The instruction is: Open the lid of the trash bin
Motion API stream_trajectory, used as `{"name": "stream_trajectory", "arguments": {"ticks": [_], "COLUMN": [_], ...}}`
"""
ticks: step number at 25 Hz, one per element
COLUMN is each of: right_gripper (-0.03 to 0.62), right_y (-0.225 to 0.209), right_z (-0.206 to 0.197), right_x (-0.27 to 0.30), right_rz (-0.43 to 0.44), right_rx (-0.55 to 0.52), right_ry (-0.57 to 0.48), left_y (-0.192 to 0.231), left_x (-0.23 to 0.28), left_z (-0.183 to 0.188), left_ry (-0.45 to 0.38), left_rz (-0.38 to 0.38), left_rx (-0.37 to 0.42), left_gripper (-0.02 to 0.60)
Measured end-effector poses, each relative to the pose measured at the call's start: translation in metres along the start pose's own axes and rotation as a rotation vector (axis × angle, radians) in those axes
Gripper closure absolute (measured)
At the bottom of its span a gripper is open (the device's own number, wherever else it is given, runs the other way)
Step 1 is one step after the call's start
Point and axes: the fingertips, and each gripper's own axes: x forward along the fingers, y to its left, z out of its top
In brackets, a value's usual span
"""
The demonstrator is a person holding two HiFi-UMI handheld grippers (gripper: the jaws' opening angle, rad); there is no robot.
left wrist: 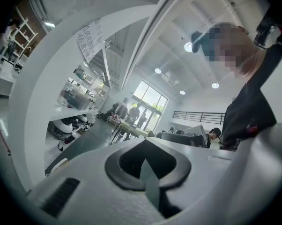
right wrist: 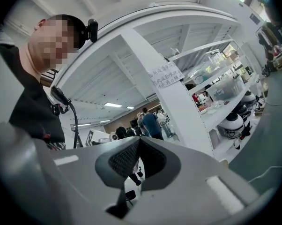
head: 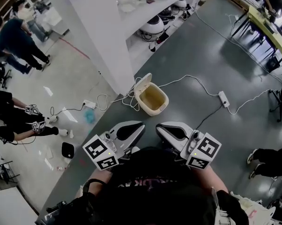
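The cream trash bin [head: 153, 100] stands open on the grey floor [head: 216, 50], its lid [head: 142, 82] raised at its left edge beside the white pillar [head: 103, 36]. To its right a white cable [head: 197, 81] crosses the open floor. The left gripper [head: 140, 125] and the right gripper [head: 160, 127] are near the bin, jaws together and empty.

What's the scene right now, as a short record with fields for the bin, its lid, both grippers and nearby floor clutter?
trash bin: cream, on the grey floor by a white pillar
lid: up, tilted back at the bin's far-left edge
left gripper: fingers together, empty, clear of the bin
right gripper: fingers together, empty, clear of the bin
nearby: white cable, power strip
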Motion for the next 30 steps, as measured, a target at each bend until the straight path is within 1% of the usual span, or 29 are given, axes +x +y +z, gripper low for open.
{"name": "stream_trajectory", "arguments": {"ticks": [4, 8, 18, 30], "right_gripper": [0.588, 0.588, 0.588, 0.588], "right_y": [0.008, 0.011, 0.01, 0.005], "right_z": [-0.009, -0.012, -0.02, -0.019], "right_x": [-0.001, -0.002, 0.005, 0.007], "right_rz": [-0.003, -0.013, -0.013, -0.013], "right_rx": [-0.001, 0.01, 0.039, 0.044], "right_ry": [-0.003, -0.008, -0.009, 0.006], "left_y": [-0.005, -0.004, 0.005, 0.007], "left_x": [-0.002, -0.007, -0.015, -0.013], "left_z": [-0.005, -0.006, -0.01, -0.009], "left_ry": [0.013, 0.01, 0.005, -0.002], "left_rz": [-0.017, -0.007, 0.004, 0.007], "left_rx": [0.008, -0.006, -0.035, -0.037], "left_gripper": [0.581, 0.581, 0.581, 0.581]}}
